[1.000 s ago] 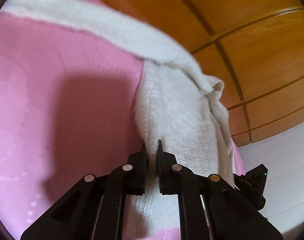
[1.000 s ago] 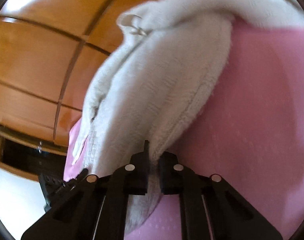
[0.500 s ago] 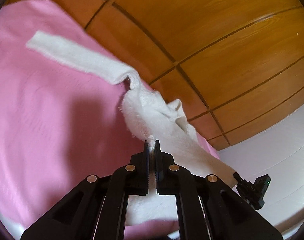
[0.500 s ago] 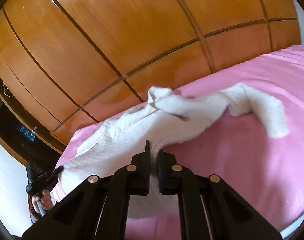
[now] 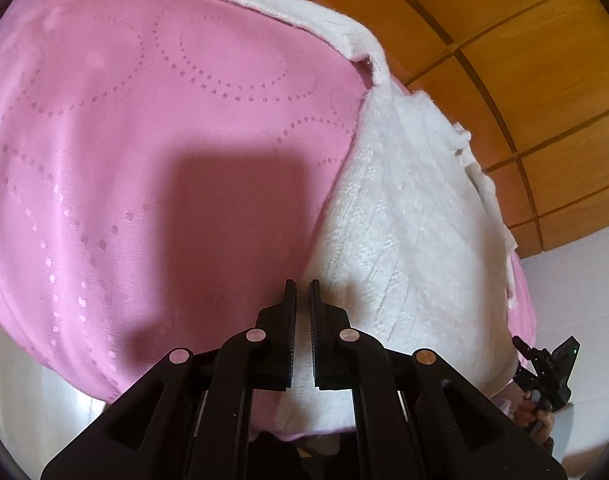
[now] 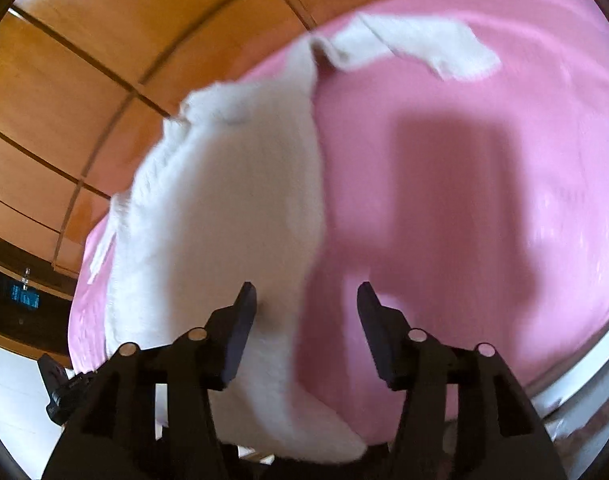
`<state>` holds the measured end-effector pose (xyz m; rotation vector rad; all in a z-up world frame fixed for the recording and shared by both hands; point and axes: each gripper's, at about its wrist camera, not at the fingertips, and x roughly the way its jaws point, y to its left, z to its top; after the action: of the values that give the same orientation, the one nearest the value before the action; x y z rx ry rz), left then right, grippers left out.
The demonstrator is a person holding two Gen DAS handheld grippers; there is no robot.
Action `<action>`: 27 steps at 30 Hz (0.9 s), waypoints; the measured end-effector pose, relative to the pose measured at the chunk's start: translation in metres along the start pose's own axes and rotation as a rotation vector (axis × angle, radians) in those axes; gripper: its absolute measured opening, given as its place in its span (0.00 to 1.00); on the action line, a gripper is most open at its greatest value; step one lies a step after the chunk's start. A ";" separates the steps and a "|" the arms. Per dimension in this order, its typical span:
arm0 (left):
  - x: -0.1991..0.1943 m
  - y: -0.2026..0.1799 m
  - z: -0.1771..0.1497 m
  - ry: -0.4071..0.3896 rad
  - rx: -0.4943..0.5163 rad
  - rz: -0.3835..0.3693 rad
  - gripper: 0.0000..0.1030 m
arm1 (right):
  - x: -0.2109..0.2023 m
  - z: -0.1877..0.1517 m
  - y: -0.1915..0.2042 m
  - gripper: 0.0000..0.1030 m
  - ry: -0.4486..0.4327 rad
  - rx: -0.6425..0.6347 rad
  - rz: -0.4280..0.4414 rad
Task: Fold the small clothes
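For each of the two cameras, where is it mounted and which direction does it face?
Left wrist view: sits on the left gripper, looking along nearly closed fingers, white knit between them, over the white knitted sweater on the pink patterned bedspread; the other gripper in the person's hand shows at the right edge.
Right wrist view: sits on the right gripper, fingers wide apart, over the same sweater; the other gripper shows at bottom left.
Shared: sweater, bedspread, brown wooden panelled wall.
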<state>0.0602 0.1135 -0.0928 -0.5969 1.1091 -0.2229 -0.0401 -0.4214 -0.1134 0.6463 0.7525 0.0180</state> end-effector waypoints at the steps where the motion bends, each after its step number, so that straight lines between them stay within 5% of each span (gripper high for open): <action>1: 0.000 0.000 -0.001 0.003 0.013 -0.017 0.04 | 0.002 -0.004 -0.002 0.55 0.016 0.009 0.008; 4: 0.000 -0.002 -0.013 0.018 0.057 -0.074 0.04 | 0.016 -0.016 0.005 0.54 0.051 -0.016 0.035; 8: 0.009 -0.010 -0.022 0.024 0.103 -0.093 0.04 | 0.025 -0.021 0.026 0.12 0.079 -0.105 0.029; 11: 0.008 -0.017 -0.028 0.020 0.149 -0.103 0.00 | 0.017 -0.024 0.039 0.06 0.063 -0.192 -0.025; 16: 0.003 -0.014 -0.041 0.027 0.164 -0.087 0.00 | -0.001 -0.020 0.040 0.05 0.003 -0.240 -0.118; 24: -0.007 -0.025 -0.063 0.083 0.239 -0.101 0.00 | 0.020 -0.019 0.026 0.08 0.026 -0.240 -0.260; 26: -0.017 -0.022 -0.057 0.044 0.222 -0.116 0.00 | 0.019 -0.015 0.026 0.27 0.022 -0.225 -0.257; 27: -0.020 -0.019 -0.053 0.022 0.208 -0.119 0.04 | 0.016 -0.012 0.025 0.46 0.001 -0.209 -0.251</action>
<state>0.0068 0.0893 -0.0827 -0.4752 1.0569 -0.4429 -0.0306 -0.3909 -0.1157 0.3505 0.8161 -0.1320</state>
